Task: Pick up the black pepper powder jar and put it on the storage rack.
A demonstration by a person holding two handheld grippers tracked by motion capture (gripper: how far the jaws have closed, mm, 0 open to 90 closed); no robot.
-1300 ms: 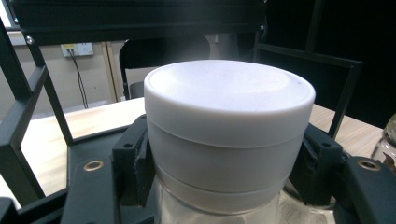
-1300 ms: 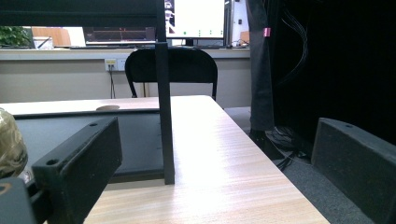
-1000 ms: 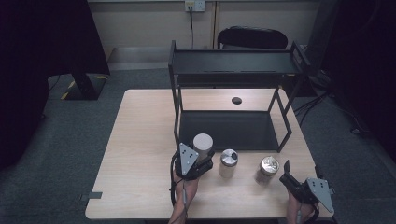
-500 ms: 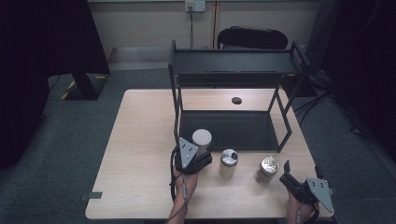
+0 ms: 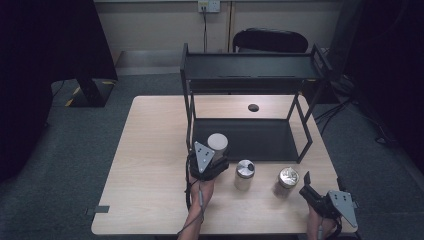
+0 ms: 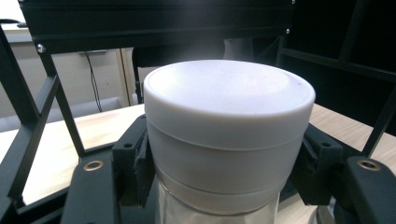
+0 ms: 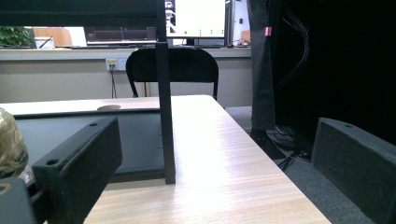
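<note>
A clear jar with a white lid (image 5: pixel 217 141) stands upright between the jaws of my left gripper (image 5: pixel 215 158), just in front of the black rack's lower shelf (image 5: pixel 250 142). In the left gripper view the white-lidded jar (image 6: pixel 229 116) sits close up, and the pads (image 6: pixel 136 164) of my left gripper (image 6: pixel 224 186) press on it below the lid from both sides. My right gripper (image 5: pixel 322 186) rests at the table's near right corner. Its jaws stand wide apart with nothing between them, as the right gripper view (image 7: pixel 217 182) also shows.
A silver-lidded jar (image 5: pixel 245 172) and a brownish jar (image 5: pixel 287 179) stand on the wooden table (image 5: pixel 150 165) between the grippers. The black two-level rack (image 5: pixel 250 72) takes up the table's middle and far side. A small dark disc (image 5: pixel 253 107) lies behind it, with a chair (image 5: pixel 270 39) beyond.
My left gripper has carried the white-lidded jar a little away from the person, toward the rack's lower shelf. The right gripper has stayed where it was.
</note>
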